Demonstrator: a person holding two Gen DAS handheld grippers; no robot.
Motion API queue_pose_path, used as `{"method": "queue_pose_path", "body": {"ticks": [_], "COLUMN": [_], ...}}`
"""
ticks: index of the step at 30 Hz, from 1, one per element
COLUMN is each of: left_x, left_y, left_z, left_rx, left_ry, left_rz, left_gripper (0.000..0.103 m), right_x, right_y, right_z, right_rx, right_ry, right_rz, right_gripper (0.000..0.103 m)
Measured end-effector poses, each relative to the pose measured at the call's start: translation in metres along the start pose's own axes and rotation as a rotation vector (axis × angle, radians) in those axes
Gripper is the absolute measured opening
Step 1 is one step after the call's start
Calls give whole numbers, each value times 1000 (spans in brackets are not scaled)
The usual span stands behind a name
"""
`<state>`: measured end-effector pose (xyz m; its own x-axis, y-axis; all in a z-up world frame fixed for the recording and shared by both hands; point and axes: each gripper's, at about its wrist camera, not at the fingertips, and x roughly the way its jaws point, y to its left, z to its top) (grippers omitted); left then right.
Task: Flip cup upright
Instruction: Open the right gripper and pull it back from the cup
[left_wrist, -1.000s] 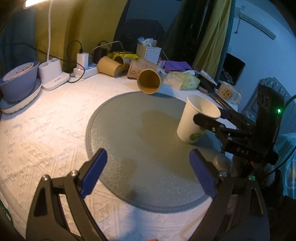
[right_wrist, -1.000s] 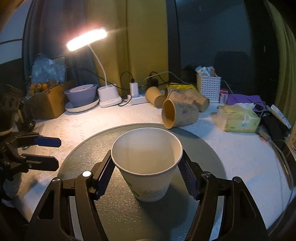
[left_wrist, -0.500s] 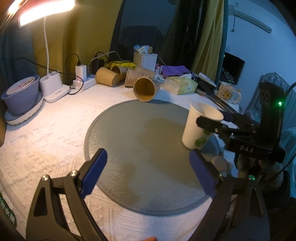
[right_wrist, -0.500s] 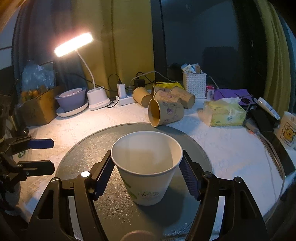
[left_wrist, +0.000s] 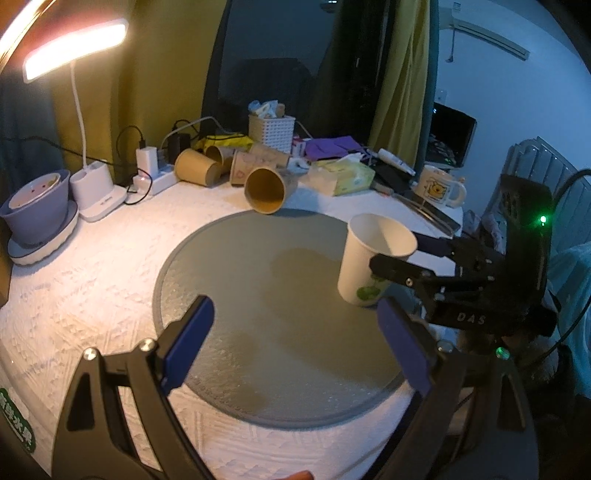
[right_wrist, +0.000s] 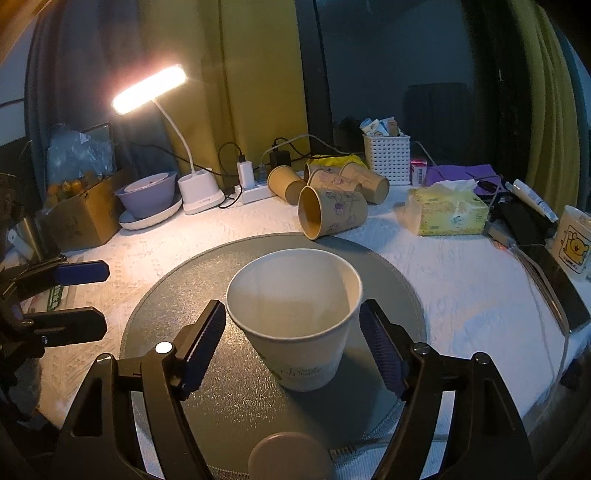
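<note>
A white paper cup with a green print stands upright on the round grey mat. It also shows in the left wrist view at the mat's right side. My right gripper is open, its pads on either side of the cup with small gaps. In the left wrist view the right gripper reaches in from the right around the cup. My left gripper is open and empty over the near part of the mat.
Several brown paper cups lie on their sides behind the mat. A lit desk lamp, a purple bowl, a power strip, a white basket, a tissue pack and a mug ring the white cloth.
The right gripper's jaws have opened off the cup and it has drawn back slightly. The cup stays upright on the mat. The left gripper stays open and has risen a little.
</note>
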<state>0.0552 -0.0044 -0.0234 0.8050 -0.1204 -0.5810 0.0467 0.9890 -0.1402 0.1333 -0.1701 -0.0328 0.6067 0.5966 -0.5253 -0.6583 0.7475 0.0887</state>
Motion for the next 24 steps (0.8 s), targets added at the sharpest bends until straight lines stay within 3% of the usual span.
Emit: {"method": "queue_pose_path", "body": {"ticks": [11,24], "left_x": [-8,-34], "left_y": [-11,-34], "left_z": [-2,6], "left_rx": [-17,52], "left_ry": [-48,-163], "left_rz": [-24,-36], "left_gripper": [91,91], "right_x": [-32,-78], "right_y": [1,6], "right_z": [-3,2], "right_rx": [-7,-14], "right_ry": [-5,-51], "right_rz": [-52,-79], "right_gripper": [78,78]}}
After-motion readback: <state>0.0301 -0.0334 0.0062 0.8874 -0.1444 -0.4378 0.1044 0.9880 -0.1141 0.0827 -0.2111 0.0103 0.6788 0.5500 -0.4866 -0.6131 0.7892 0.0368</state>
